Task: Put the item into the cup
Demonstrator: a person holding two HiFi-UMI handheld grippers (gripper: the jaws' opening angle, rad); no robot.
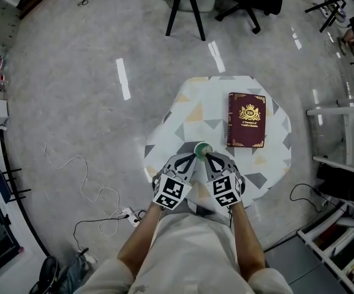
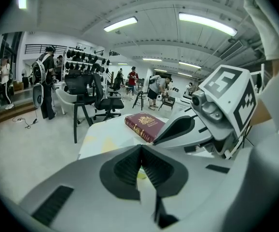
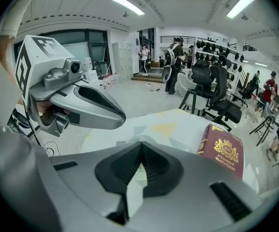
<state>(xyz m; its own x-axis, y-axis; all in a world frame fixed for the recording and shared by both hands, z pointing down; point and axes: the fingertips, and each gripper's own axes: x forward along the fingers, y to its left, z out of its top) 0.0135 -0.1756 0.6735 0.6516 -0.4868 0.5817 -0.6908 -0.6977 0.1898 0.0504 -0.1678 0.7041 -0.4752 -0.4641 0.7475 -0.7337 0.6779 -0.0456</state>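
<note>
On the small table with a pale triangle-print cloth [image 1: 269,158]: one dark-red hardback book [image 1: 246,119] far right, one green cup [image 1: 203,147] at the near edge. Two grippers, left gripper [image 1: 195,157] and right gripper [image 1: 208,157], tips converging at the cup, both jaw pairs closed together. Only the left gripper view shows a small yellow-green patch [image 2: 140,174] in the gap behind its pads; can't tell if it's the item or the cup. Cup's inside is too small to read in the head view.

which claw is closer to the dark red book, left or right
The right claw. The dark red hardcover book lies off to the right of both claws, so the left claw, on the far side of the small green cup, is farther from it.
</note>
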